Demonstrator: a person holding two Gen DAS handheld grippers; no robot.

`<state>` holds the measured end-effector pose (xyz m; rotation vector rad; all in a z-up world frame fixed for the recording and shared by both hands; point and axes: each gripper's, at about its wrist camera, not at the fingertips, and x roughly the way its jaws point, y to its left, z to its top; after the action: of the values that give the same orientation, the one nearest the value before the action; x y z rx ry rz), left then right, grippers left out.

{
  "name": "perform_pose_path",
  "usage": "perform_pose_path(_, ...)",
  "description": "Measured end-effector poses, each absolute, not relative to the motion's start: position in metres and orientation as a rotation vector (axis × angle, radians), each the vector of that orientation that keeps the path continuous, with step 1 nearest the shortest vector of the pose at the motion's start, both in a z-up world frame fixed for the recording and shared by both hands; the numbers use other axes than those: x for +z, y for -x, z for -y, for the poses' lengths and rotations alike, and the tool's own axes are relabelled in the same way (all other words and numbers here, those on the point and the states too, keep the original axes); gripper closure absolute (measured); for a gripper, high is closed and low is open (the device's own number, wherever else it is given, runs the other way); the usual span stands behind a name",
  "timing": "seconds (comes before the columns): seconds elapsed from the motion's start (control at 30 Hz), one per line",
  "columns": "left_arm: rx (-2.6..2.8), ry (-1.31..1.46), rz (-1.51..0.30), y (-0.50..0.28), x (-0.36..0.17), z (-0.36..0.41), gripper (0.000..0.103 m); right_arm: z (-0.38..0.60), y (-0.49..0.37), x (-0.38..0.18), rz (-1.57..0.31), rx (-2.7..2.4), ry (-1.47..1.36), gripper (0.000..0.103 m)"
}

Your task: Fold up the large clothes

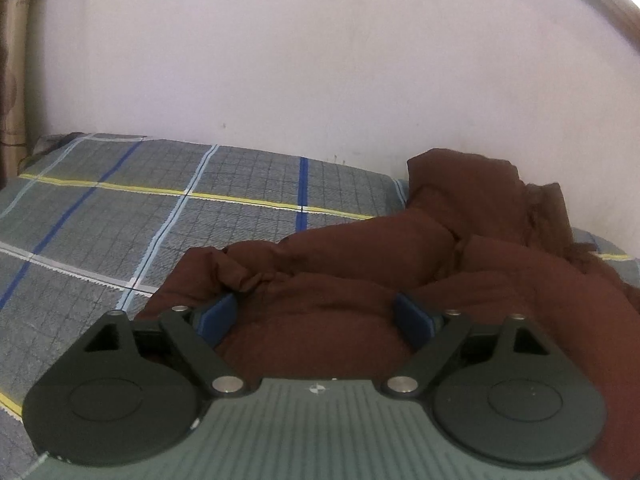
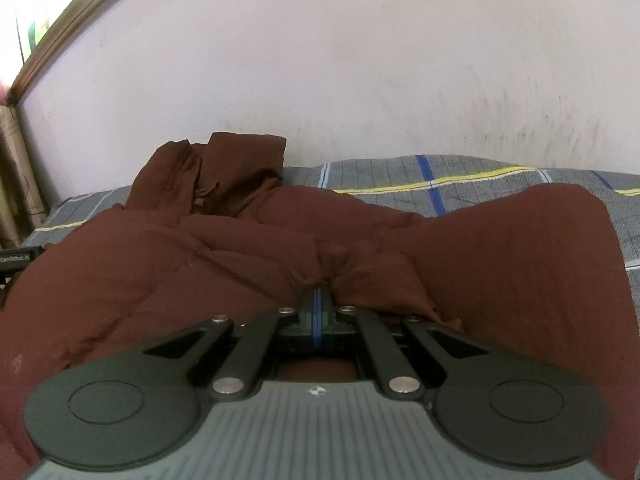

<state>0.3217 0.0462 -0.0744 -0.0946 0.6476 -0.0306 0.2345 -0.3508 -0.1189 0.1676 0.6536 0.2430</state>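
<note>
A large dark brown garment (image 1: 360,248) lies rumpled on the bed, with a bunched part standing up against the wall. My left gripper (image 1: 316,314) is open, its blue pads (image 1: 218,318) spread wide and pressed into the near edge of the cloth. In the right wrist view the same brown garment (image 2: 200,248) fills the foreground. My right gripper (image 2: 317,300) is shut, its fingers pinching a gathered fold of the brown cloth. The fingertips are hidden in the fabric.
The bed has a grey plaid cover (image 1: 120,216) with blue, white and yellow lines. A pale wall (image 1: 320,60) stands right behind the bed. A wooden frame (image 2: 60,20) shows at upper left, and a dark device (image 2: 16,262) at the left edge.
</note>
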Motion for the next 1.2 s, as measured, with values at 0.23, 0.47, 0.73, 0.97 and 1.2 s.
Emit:
perform_pose_path(0.23, -0.011, 0.057, -0.644, -0.321, -0.075, -0.041, 0.015, 0.341, -0.232, -0.118, -0.637, 0.217, -0.095, 0.103)
perform_pose_path(0.47, 0.003, 0.043, -0.632, -0.319, -0.074, -0.039, 0.014, 0.342, -0.231, -0.118, -0.628, 0.215, -0.097, 0.103)
perform_pose_path(0.73, 0.019, 0.030, -0.633, -0.318, -0.075, -0.038, 0.011, 0.344, -0.232, -0.119, -0.628, 0.219, -0.118, 0.103)
perform_pose_path(0.97, 0.020, 0.025, -0.631, -0.317, -0.076, -0.039, 0.010, 0.336, -0.231, -0.118, -0.621, 0.196, -0.060, 0.103)
perform_pose_path(1.2, 0.028, 0.014, -0.626, -0.315, -0.075, -0.039, 0.010, 0.333, -0.230, -0.118, -0.618, 0.188, -0.045, 0.103)
